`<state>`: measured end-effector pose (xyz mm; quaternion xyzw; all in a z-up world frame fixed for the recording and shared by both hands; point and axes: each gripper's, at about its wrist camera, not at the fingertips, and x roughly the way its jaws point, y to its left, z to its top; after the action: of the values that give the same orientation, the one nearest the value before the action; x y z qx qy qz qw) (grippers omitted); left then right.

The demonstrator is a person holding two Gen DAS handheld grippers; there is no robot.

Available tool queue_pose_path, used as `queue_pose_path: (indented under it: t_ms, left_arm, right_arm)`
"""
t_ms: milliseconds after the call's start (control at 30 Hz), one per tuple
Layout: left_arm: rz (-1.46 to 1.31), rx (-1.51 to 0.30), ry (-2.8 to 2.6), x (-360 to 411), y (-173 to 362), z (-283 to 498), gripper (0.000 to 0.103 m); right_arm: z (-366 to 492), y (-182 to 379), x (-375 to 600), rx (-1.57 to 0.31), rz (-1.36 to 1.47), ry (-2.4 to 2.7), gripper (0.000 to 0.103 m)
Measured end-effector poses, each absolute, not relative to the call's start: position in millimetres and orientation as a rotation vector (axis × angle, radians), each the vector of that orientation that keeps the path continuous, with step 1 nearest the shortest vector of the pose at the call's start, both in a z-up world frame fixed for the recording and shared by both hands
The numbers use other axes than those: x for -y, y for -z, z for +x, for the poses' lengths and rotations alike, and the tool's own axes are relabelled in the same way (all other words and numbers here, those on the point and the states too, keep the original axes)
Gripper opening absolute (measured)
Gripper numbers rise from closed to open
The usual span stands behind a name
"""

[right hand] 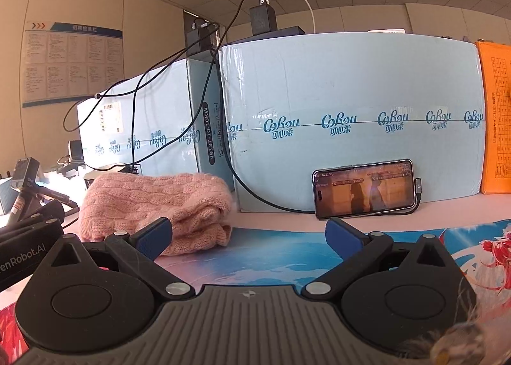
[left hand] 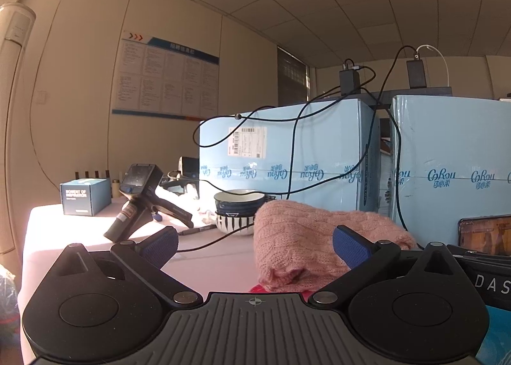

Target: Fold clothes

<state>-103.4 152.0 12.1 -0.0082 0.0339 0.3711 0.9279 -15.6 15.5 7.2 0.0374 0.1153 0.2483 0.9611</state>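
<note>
Sweater: a pink cable-knit sweater [right hand: 153, 208] lies folded into a thick bundle on the table, just in front of the pale blue cartons, and nothing is gripping it.
Left gripper: the left gripper [left hand: 255, 245] is spread wide, blue pads apart; the folded sweater [left hand: 319, 237] sits just ahead between the fingers, but the pads do not press on it.
Right gripper: the right gripper [right hand: 249, 235] is fully released, jaws gaping, only the printed mat between them; the sweater is off to its left, beside the left finger.
Mat: a blue and white printed desk mat [right hand: 287, 256] covers the near part of the table, the sweater's front edge resting on it.
Cartons: two big light blue cardboard boxes [right hand: 351, 93] stand side by side behind the sweater, black cables [right hand: 223, 141] draped down their fronts.
Phone: a smartphone [right hand: 364, 189] leans sideways against the right carton, screen lit, a cable plugged into its right end.
Bowls: stacked blue and white bowls [left hand: 238, 211] sit just left of the sweater in the left wrist view.
Further left: a black handheld device [left hand: 140, 202] on the table, and a small blue box [left hand: 84, 196] beyond it.
</note>
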Motion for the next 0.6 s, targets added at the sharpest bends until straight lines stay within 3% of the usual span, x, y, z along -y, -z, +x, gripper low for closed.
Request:
queue_pose_path:
  t_ms: [600]
  left_arm:
    - [-0.066, -0.014, -0.817, -153.7, -11.6, -111.7, 0.103]
  right_arm:
    - [-17.6, -6.7, -15.9, -0.219, 0.076, -0.522, 0.103]
